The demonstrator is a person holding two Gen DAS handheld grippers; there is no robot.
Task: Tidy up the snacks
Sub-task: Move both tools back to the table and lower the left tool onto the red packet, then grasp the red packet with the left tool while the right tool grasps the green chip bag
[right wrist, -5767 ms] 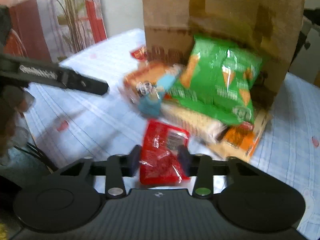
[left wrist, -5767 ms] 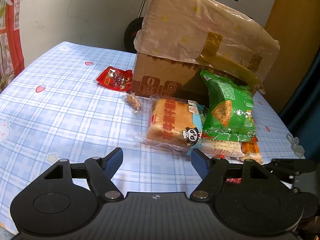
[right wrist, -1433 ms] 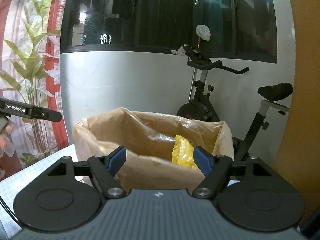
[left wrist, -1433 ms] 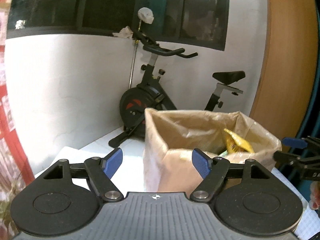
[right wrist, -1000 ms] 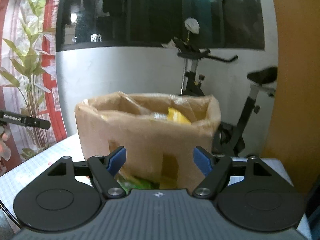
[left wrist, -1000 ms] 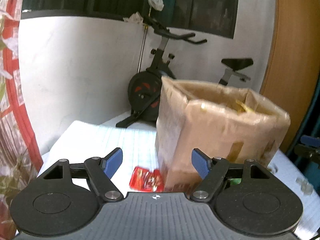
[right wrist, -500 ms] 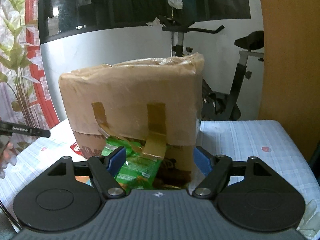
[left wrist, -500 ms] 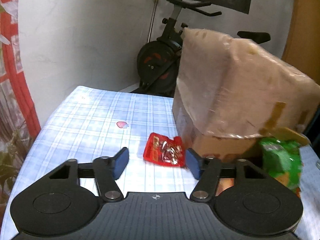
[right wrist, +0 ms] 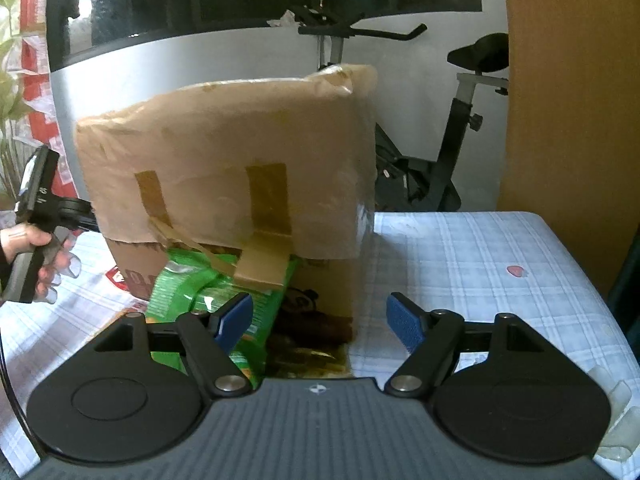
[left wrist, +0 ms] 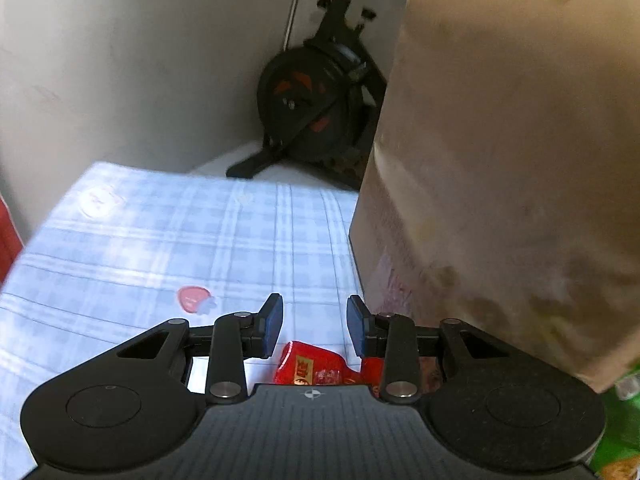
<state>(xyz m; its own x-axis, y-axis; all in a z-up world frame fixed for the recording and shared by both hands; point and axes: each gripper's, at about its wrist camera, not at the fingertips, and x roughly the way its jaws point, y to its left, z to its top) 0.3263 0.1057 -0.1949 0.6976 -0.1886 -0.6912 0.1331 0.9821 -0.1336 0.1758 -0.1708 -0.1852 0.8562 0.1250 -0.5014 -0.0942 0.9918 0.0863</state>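
A red snack packet (left wrist: pixel 316 364) lies on the blue checked tablecloth (left wrist: pixel 160 240) beside the tall cardboard box (left wrist: pixel 500 160). My left gripper (left wrist: pixel 315 316) hovers over that packet with its jaws closing; the blue pads do not touch it. In the right wrist view the same box (right wrist: pixel 228 168) stands ahead, wrapped in tape and film, with a green snack bag (right wrist: pixel 208 292) leaning on its front. My right gripper (right wrist: pixel 320 316) stands open with nothing between its fingers. A hand (right wrist: pixel 36 256) at the left edge holds the left gripper's handle.
An exercise bike (right wrist: pixel 440 140) stands behind the table by the white wall. A wooden panel (right wrist: pixel 568 100) rises at the right. The green bag's corner (left wrist: pixel 620 432) shows at the lower right of the left wrist view. Open tablecloth (right wrist: pixel 500 260) lies right of the box.
My left gripper dropped and moved in toward the red packet, its jaws narrowing. My right gripper sank a little, so the box's top opening is out of sight; its jaws kept the same width.
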